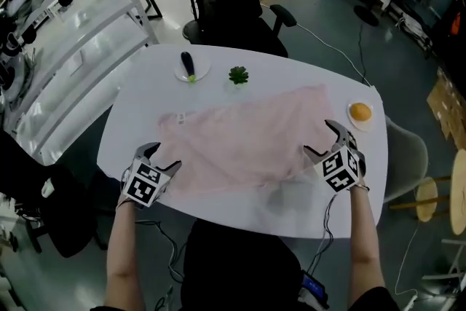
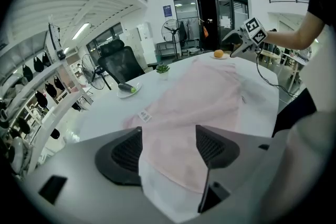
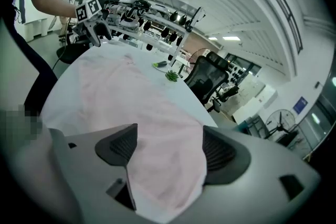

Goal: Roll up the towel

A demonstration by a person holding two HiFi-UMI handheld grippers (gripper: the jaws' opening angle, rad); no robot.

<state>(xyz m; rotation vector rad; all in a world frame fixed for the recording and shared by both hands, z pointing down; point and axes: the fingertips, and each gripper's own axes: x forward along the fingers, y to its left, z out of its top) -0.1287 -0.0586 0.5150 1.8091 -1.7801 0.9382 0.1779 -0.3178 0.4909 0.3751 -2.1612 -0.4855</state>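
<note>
A pale pink towel [image 1: 244, 140] lies spread flat across the white oval table [image 1: 218, 211], with a small white label near its left end. My left gripper [image 1: 162, 160] hovers at the towel's near left corner, jaws open, nothing pinched; the towel [image 2: 202, 97] shows below and beyond its pads. My right gripper [image 1: 324, 138] hangs over the towel's near right corner, jaws open and empty, with the towel [image 3: 152, 128] seen between and under them. Each gripper appears in the other's view: the right gripper [image 2: 239, 42] and the left gripper [image 3: 97, 29].
At the table's far side sit a white plate with a dark vegetable [image 1: 191, 67] and a small green plant [image 1: 238, 75]. An orange on a saucer [image 1: 360, 112] lies at the right edge. A black office chair [image 1: 233, 4] stands behind; a rack [image 1: 65, 18] is left.
</note>
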